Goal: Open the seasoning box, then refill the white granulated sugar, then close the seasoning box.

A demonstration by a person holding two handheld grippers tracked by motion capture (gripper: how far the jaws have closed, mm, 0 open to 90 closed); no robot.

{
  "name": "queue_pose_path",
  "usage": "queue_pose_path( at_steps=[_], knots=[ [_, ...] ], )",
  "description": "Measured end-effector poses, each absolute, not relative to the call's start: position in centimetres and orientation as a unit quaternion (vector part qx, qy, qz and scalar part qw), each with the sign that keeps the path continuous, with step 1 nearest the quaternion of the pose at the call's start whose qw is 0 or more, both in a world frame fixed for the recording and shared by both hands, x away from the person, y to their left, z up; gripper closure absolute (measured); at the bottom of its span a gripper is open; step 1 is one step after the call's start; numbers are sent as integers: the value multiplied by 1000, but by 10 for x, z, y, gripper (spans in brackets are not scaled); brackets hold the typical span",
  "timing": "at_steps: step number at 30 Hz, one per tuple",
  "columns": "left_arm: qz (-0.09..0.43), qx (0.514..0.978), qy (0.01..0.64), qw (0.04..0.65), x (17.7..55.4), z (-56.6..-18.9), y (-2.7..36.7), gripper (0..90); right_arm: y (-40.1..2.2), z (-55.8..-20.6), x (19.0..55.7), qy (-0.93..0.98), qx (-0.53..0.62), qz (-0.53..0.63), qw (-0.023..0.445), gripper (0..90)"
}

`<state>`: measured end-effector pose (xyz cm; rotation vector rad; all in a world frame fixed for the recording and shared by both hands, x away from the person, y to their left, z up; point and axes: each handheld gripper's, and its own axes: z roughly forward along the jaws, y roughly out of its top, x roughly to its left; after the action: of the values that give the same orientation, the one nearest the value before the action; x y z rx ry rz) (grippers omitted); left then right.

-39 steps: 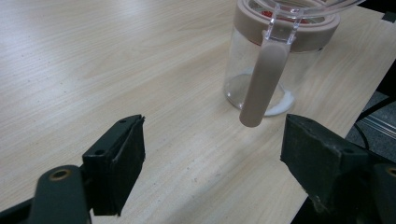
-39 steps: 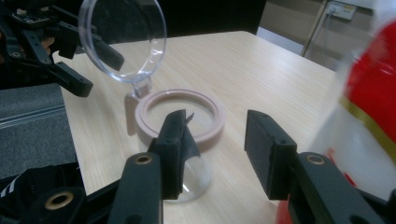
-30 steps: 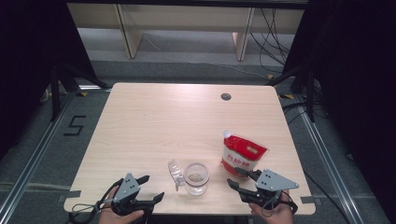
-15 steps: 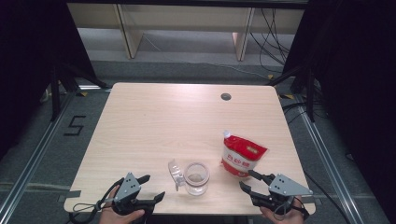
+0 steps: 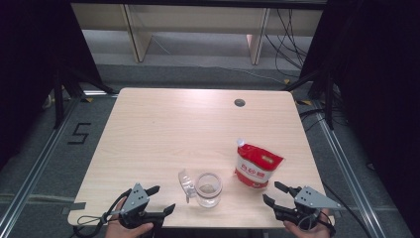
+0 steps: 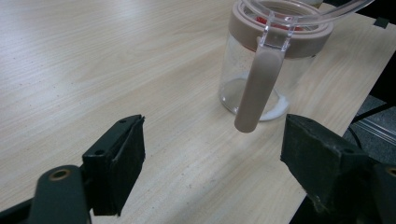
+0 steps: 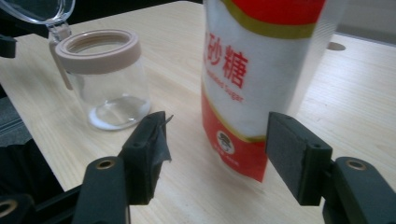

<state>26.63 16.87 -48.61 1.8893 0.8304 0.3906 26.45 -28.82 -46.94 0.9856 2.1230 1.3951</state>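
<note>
A light wooden tabletop (image 5: 163, 129) carries two things near its front edge: a clear glass jar (image 5: 208, 189) with a beige collar, and a red and white pouch of sugar (image 5: 257, 166) standing upright just to the jar's right, apart from it. The jar's transparent lid (image 5: 185, 180) is flipped open and tilts off to its left side, and a slim beige spoon handle (image 6: 257, 90) hangs down from the lid hinge along the outside of the glass; a thin layer of white grains lies at the bottom of the jar. The left tongs (image 5: 161, 200) sit at the front left corner of the tabletop in the person's left hand (image 5: 130, 229), jaws spread wide and holding nothing; in the left gripper view the jar stands ahead, nearer the right-hand jaw, untouched. The right tongs (image 5: 275, 194) sit at the front right edge in the person's right hand (image 5: 307, 230), likewise wide open and empty; in the right gripper view the pouch stands upright just beyond the jaws, more toward the right-hand one, with the jar farther off to the left. A small dark round hole (image 5: 239, 102) marks the far side of the tabletop, and the grey floor to the left bears a black "5" mark (image 5: 79, 133)
</note>
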Motion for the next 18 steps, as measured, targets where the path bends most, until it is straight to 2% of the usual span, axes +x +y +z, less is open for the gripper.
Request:
queue_pose_path(
  at_steps=[3,5,6,7,18],
  knots=[
    [162,782,341,496,267,-486,169,212,-293,-472,270,766,333,500,227,345],
    [169,787,328,495,268,-486,170,212,-293,-473,269,761,350,502,215,336],
    [163,784,338,495,267,-486,169,213,-294,-473,271,762,342,500,228,335],
    [167,788,331,492,267,-485,170,212,-294,-474,271,762,349,501,215,323],
    [161,783,339,497,266,-486,167,213,-298,-476,274,757,361,494,230,262]
  ],
)
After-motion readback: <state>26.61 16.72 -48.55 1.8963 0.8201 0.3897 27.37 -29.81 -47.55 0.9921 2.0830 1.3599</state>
